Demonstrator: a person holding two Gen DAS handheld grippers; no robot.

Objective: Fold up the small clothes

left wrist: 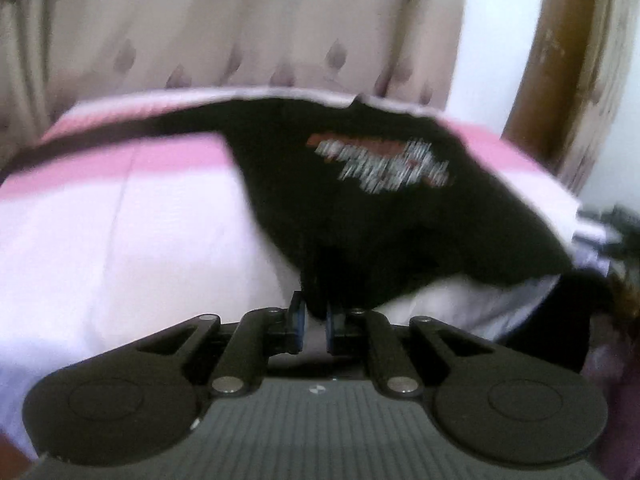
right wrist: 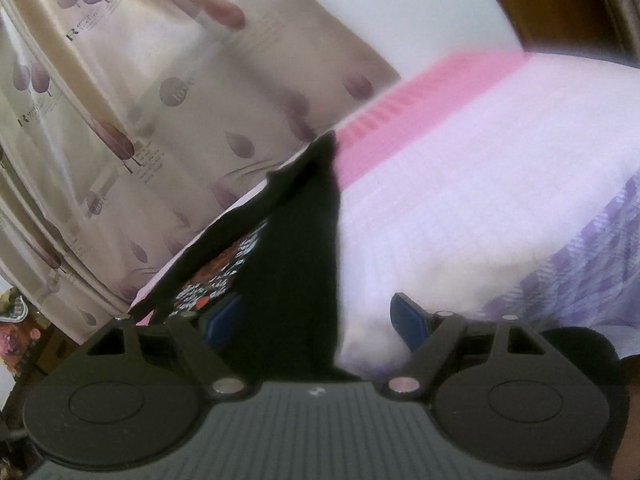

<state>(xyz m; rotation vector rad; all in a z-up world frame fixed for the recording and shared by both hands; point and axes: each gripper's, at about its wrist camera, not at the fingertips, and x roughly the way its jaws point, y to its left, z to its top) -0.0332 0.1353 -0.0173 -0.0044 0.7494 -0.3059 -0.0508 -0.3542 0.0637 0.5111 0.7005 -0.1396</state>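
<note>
A small black T-shirt (left wrist: 360, 200) with a red and white print lies on the pink and white bed (left wrist: 120, 240). My left gripper (left wrist: 315, 320) is shut on the shirt's near edge, the black cloth pinched between its blue pads. In the right wrist view the same shirt (right wrist: 296, 264) runs between the fingers of my right gripper (right wrist: 316, 320). Its blue pads stand wide apart, the left pad (right wrist: 222, 318) beside the cloth and the right pad (right wrist: 408, 320) over the white sheet. The right gripper is open.
A beige curtain (left wrist: 240, 32) with purple leaf prints hangs behind the bed. A wooden frame (left wrist: 560, 60) stands at the right. A purple patterned cloth (right wrist: 580, 272) lies on the bed at the right of the right wrist view.
</note>
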